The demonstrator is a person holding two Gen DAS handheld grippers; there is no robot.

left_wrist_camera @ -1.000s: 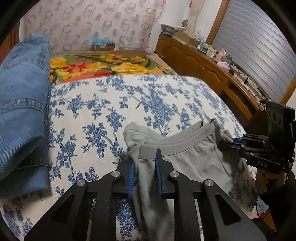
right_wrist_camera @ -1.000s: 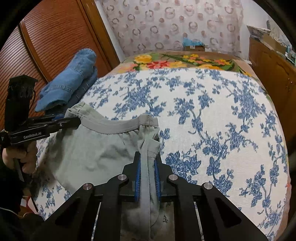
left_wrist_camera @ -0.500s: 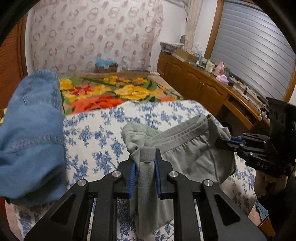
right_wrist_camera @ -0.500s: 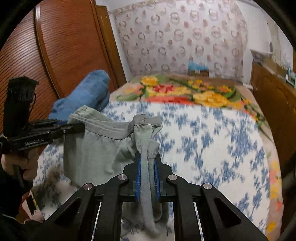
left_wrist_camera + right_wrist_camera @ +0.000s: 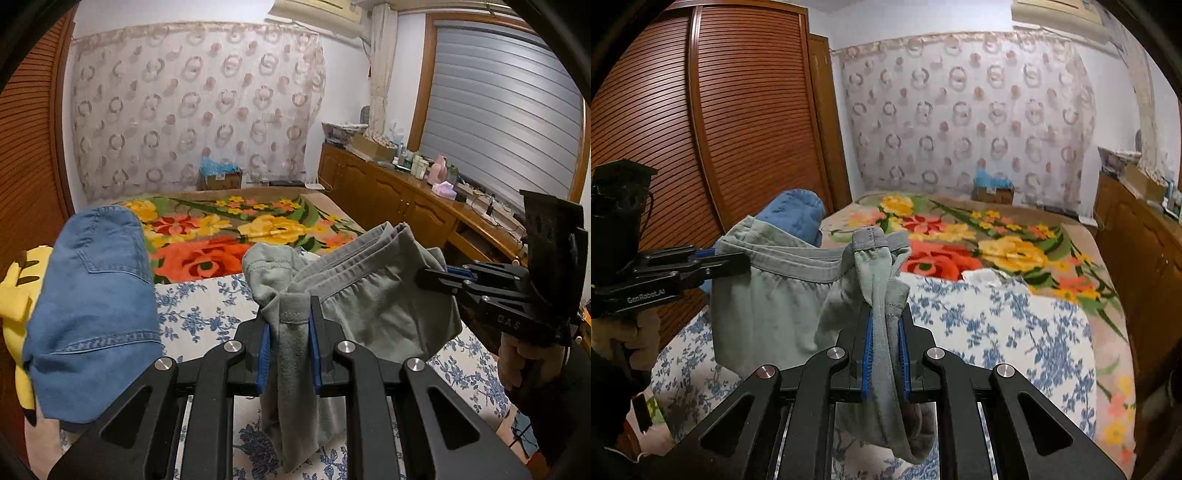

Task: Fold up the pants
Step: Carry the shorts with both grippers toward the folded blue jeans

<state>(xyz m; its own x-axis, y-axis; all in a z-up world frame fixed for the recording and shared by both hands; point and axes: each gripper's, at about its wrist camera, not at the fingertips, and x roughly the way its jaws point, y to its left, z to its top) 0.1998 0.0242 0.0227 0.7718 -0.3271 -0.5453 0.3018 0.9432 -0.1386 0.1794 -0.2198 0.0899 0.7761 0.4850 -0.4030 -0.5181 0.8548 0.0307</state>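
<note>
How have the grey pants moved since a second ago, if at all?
Yes, upward. The grey pants hang raised between both grippers, their waistband now against the flowered blanket rather than low on the blue-flowered sheet.

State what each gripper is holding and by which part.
Both hold the grey-green pants by the elastic waistband: the left gripper has its jaws shut on one end, the right gripper on the other, with the rest hanging below.

"GenRobot.AI" in pale letters on the black side of the left gripper [image 5: 733,264], left edge of right wrist view. "DAS" embossed on the black body of the right gripper [image 5: 430,277], right edge of left wrist view. Nothing else legible.
</note>
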